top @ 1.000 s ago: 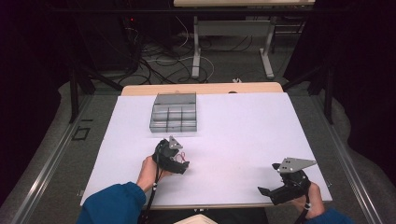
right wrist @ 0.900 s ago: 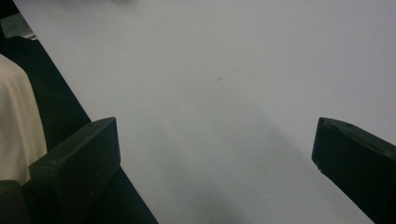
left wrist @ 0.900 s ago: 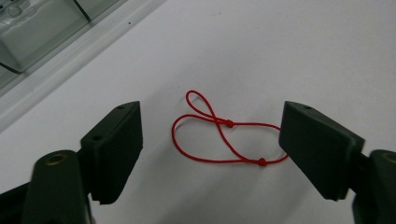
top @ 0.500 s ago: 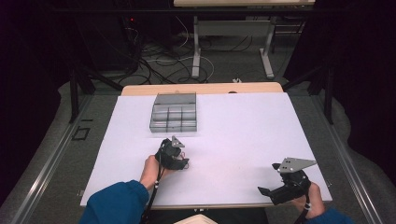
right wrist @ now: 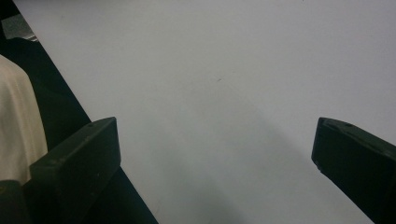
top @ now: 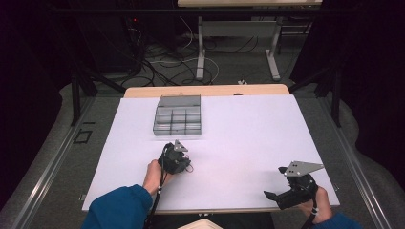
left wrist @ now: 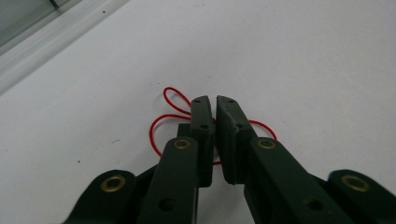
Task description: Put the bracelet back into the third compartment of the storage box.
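A thin red rubber band [left wrist: 150, 133] lies looped on the white table sheet [top: 248, 133]. My left gripper [left wrist: 215, 100] points down at it, and its jaws have just been closing. They now stand nearly together with a strand of the band pinched between them. In the high view this gripper [top: 179, 155] sits left of centre, just in front of the tray, held by a hand in a blue sleeve. My right gripper [top: 279, 185] rests near the front right edge, jaws wide apart over bare sheet [right wrist: 215, 93], holding nothing.
A grey compartment tray [top: 177, 131] stands at the back left of the sheet, a short way beyond the left gripper. The table's front edge runs close by the right gripper. Cables and table legs lie on the floor behind.
The left gripper's jaws have drawn together on the band; both hands have stayed in place. The right gripper looks the same.
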`<action>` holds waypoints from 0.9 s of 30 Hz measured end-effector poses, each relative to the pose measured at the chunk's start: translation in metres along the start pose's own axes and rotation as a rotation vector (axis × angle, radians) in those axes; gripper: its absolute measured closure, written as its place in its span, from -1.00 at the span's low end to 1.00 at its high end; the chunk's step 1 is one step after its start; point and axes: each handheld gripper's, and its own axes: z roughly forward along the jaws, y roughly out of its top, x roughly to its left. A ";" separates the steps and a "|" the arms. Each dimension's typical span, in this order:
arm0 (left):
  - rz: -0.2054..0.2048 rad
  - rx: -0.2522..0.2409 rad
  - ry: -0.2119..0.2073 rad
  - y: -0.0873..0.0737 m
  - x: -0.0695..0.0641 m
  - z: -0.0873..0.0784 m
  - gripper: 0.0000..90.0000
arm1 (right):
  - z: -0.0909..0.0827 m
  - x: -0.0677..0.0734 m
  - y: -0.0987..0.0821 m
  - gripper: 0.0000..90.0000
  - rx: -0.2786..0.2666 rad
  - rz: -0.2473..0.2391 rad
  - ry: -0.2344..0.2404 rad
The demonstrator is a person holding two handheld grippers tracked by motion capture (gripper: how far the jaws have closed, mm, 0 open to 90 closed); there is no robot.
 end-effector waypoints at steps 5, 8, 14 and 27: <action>0.000 -0.009 -0.005 -0.001 0.000 0.001 1.00 | 0.000 0.000 0.000 -0.98 -0.001 -0.004 -0.003; 0.005 -0.006 -0.003 -0.001 -0.001 0.000 1.00 | 0.000 0.000 0.000 -0.98 -0.002 -0.004 -0.003; 0.019 0.003 -0.012 0.000 0.001 -0.002 1.00 | 0.000 0.000 0.000 -0.98 -0.002 0.000 -0.001; 0.038 -0.018 -0.014 0.001 -0.001 -0.015 1.00 | 0.000 0.001 0.000 -0.98 -0.003 -0.001 -0.005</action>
